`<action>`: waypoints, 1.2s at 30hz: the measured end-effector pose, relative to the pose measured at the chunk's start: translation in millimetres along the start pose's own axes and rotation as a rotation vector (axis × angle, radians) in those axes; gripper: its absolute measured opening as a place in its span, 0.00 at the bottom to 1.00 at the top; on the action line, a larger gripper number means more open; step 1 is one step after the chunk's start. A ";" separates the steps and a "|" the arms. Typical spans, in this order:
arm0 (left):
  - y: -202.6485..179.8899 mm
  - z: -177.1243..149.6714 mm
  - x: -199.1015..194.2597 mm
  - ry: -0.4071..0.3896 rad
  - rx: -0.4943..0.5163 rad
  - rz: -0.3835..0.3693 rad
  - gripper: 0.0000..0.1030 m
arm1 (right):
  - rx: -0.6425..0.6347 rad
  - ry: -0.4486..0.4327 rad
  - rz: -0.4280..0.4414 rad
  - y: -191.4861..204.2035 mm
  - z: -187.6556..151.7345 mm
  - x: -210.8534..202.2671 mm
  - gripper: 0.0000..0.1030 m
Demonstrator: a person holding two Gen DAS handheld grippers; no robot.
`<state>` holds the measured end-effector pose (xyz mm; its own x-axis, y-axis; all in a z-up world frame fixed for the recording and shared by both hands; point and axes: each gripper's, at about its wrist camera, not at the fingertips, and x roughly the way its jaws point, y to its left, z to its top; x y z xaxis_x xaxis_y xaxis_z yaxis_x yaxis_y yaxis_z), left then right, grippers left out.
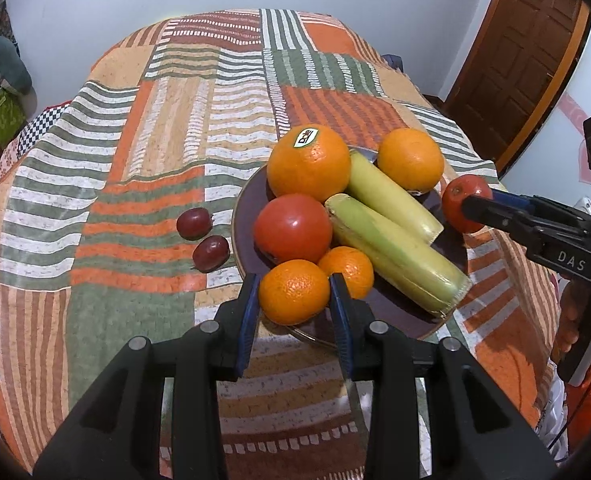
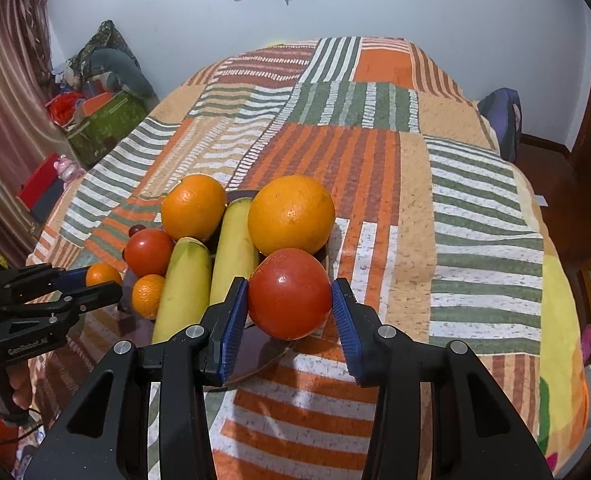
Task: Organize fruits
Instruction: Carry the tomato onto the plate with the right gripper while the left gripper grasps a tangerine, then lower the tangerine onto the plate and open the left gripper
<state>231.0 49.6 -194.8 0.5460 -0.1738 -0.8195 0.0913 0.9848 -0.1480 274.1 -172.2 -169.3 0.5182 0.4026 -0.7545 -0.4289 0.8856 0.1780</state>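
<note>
A dark plate (image 1: 395, 308) on the patchwork cloth holds two oranges, two pale bananas (image 1: 395, 252), a red tomato (image 1: 293, 228) and a mandarin (image 1: 351, 268). My left gripper (image 1: 294, 292) is shut on a second mandarin (image 1: 294, 292) at the plate's near edge. My right gripper (image 2: 290, 300) is shut on another red tomato (image 2: 290, 300) at the plate's right edge; it also shows in the left wrist view (image 1: 465, 204). Two dark red grapes (image 1: 201, 238) lie on the cloth left of the plate.
The cloth-covered table (image 1: 155, 140) drops off on all sides. Boxes and clutter (image 2: 95, 120) stand on the floor at the left. A wooden door (image 1: 523, 52) is at the right. A person's hand holds each gripper.
</note>
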 end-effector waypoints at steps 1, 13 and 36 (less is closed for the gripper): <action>0.4 0.3 1.2 0.002 0.000 -0.001 0.33 | 0.000 0.002 0.000 -0.1 0.2 1.5 0.38; -1.8 0.7 6.6 0.014 0.000 -0.006 0.39 | -0.021 0.019 -0.011 4.2 0.1 8.1 0.40; 55.9 -7.9 -27.7 -0.045 -0.091 0.082 0.49 | -0.088 -0.031 0.009 36.5 11.6 -10.7 0.47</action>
<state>214.4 109.4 -184.8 0.5857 -0.0898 -0.8055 -0.0304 0.9907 -0.1326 261.6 -141.5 -147.4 0.5362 0.4186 -0.7329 -0.4965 0.8587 0.1272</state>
